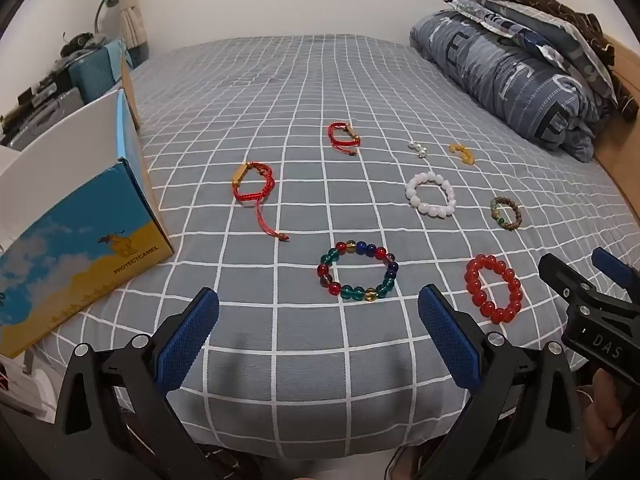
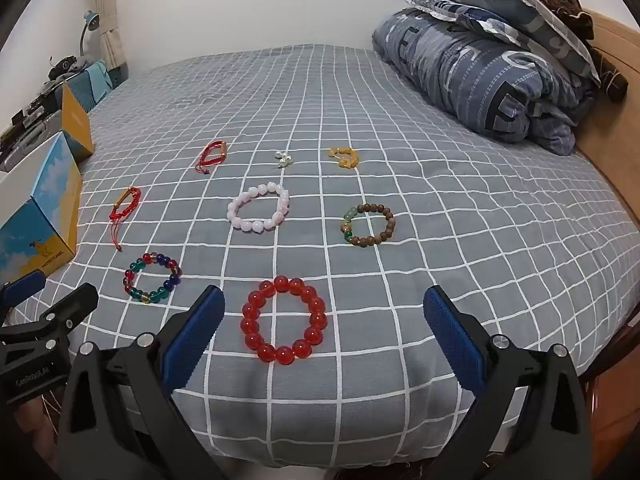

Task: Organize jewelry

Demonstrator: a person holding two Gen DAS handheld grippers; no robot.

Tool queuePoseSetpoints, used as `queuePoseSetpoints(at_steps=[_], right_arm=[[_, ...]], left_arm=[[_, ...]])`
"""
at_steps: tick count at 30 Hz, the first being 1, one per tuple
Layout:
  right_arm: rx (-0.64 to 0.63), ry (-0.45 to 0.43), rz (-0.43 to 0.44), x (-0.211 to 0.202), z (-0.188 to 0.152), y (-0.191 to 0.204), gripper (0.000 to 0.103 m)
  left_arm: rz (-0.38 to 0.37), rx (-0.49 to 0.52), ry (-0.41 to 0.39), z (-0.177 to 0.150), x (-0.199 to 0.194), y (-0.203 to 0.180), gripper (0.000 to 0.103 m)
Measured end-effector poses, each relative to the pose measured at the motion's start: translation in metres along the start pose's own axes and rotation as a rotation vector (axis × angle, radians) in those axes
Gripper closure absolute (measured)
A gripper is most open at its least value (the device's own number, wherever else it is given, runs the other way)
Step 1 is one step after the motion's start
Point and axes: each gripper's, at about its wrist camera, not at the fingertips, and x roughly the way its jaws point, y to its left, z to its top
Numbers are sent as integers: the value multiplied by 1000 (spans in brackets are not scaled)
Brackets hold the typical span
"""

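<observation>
Both grippers, left gripper (image 1: 318,312) and right gripper (image 2: 324,312), hang with jaws spread wide and empty above the near edge of the checked bedsheet (image 2: 460,184). An open cardboard box (image 1: 92,232) stands at the left. Nearest the right gripper lies the red bead bracelet (image 2: 284,320); the multicoloured bead bracelet (image 1: 358,270) lies ahead of the left one. Beyond are the white bead bracelet (image 2: 258,208), the wooden bead bracelet (image 2: 370,224) and two red cord bracelets (image 1: 254,180). My worry: smooth round beads may roll out of a pinch, or pads may snag soft sheet.

Eight bracelets lie flat, apart: red beads (image 2: 284,321) nearest; multicoloured (image 2: 152,278); white (image 2: 258,208); brown (image 2: 369,224).
</observation>
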Motion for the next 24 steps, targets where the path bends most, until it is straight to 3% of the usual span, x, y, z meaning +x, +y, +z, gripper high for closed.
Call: queuePoseSetpoints(at_steps=[24], right_arm=[[-26, -8, 0, 0, -4, 10, 7]], left_arm=[[17, -8, -19, -1, -3, 4, 6]])
